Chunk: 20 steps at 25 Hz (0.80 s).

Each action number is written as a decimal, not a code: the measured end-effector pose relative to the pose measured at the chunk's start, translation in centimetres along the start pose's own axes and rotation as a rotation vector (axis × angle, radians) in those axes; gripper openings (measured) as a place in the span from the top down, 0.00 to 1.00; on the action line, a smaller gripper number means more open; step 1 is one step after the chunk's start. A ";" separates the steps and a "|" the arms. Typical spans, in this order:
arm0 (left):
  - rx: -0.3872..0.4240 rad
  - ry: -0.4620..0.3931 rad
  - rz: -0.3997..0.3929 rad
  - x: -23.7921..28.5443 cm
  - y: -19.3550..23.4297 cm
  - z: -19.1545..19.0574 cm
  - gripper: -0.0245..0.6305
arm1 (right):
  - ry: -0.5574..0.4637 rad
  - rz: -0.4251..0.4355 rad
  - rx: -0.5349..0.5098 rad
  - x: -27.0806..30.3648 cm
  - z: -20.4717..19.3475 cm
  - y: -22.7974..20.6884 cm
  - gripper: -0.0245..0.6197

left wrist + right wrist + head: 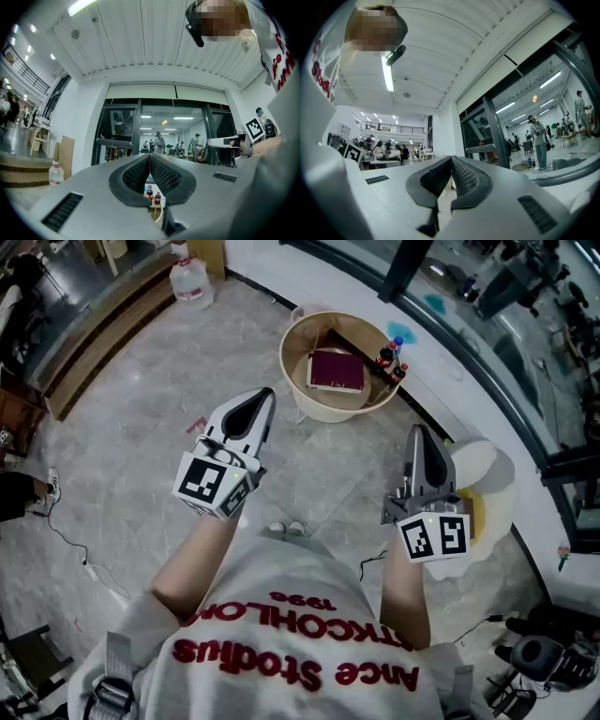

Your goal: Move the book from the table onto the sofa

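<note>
2 claws, my left claw (263,397) and right claw (418,432), are both pressed together and empty. I see the book (336,369) lying flat on the round bench (292,381) ahead, near 2 bottles (392,357).

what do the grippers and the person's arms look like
Both the left gripper and right gripper have pale grey tapered shells with black ribbed pads. Each carries a white cube with black square markers. The person wears a grey top with red lettering.

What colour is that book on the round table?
The book is maroon; the head view shows it best.
</note>
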<state>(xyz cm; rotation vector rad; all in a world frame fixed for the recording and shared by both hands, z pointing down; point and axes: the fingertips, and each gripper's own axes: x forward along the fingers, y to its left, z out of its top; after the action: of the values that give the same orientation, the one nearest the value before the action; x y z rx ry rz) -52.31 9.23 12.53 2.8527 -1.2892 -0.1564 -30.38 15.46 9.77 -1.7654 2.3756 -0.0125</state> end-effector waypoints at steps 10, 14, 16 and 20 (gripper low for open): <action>0.011 0.001 0.012 2.7 0.8 -0.3 0.94 | -0.014 0.006 0.042 0.9 -0.1 -2.5 0.92; 0.020 0.001 0.013 4.6 2.1 -0.7 0.94 | -0.026 0.006 0.026 2.6 -0.2 -3.6 0.92; 0.016 0.000 0.017 5.9 3.1 -1.2 0.94 | -0.022 0.006 0.019 3.8 -0.6 -4.3 0.92; 0.010 -0.003 0.025 9.1 5.3 -2.7 0.94 | -0.009 -0.004 0.009 6.2 -1.7 -6.3 0.92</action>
<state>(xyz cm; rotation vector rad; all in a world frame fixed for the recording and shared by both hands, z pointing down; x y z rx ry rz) -50.01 -1.18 14.62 2.8444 -1.3292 -0.1546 -26.34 7.53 11.35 -1.7621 2.3622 -0.0164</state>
